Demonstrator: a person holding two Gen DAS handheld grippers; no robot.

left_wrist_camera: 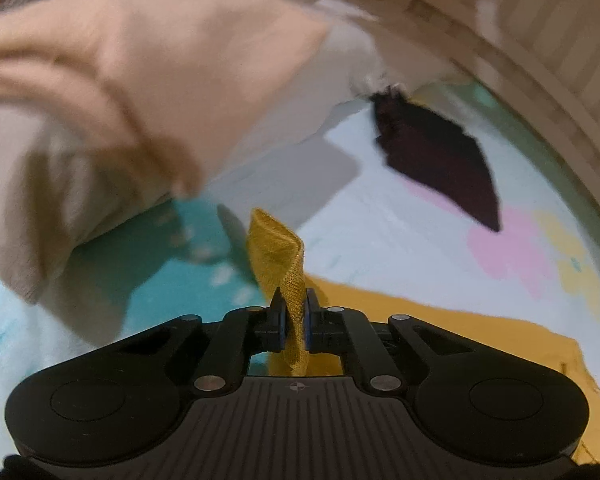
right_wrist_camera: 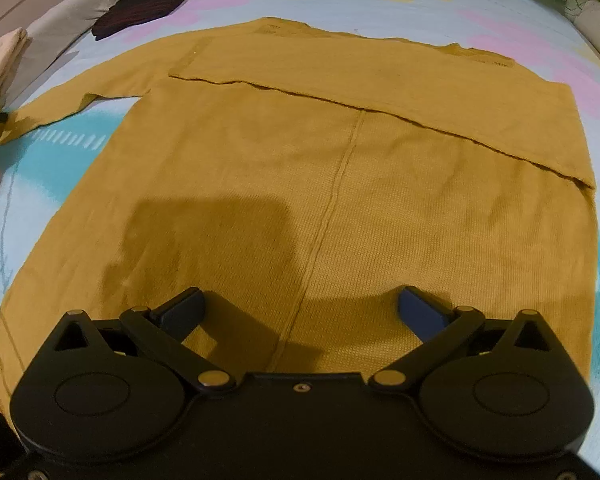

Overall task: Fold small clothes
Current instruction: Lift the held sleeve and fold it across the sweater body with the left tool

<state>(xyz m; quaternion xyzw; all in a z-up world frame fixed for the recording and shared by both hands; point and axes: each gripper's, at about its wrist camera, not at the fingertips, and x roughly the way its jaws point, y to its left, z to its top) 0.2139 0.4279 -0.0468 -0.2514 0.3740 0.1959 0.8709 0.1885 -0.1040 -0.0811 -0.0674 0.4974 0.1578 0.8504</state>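
Note:
A mustard yellow knit sweater lies flat on a flowered bedsheet, its right side folded over its back. One sleeve stretches out to the left. In the left wrist view my left gripper is shut on the end of that sleeve, whose cuff stands up between the pads above the sheet. That gripper shows as a dark shape at the left edge of the right wrist view, at the sleeve's tip. My right gripper hangs open just above the sweater's lower body, with nothing between its fingers.
A stack of folded beige and white clothes rises at the left. A dark maroon garment lies further back on the sheet. A pale wall or headboard bounds the bed. A rolled floral cushion sits at the far right.

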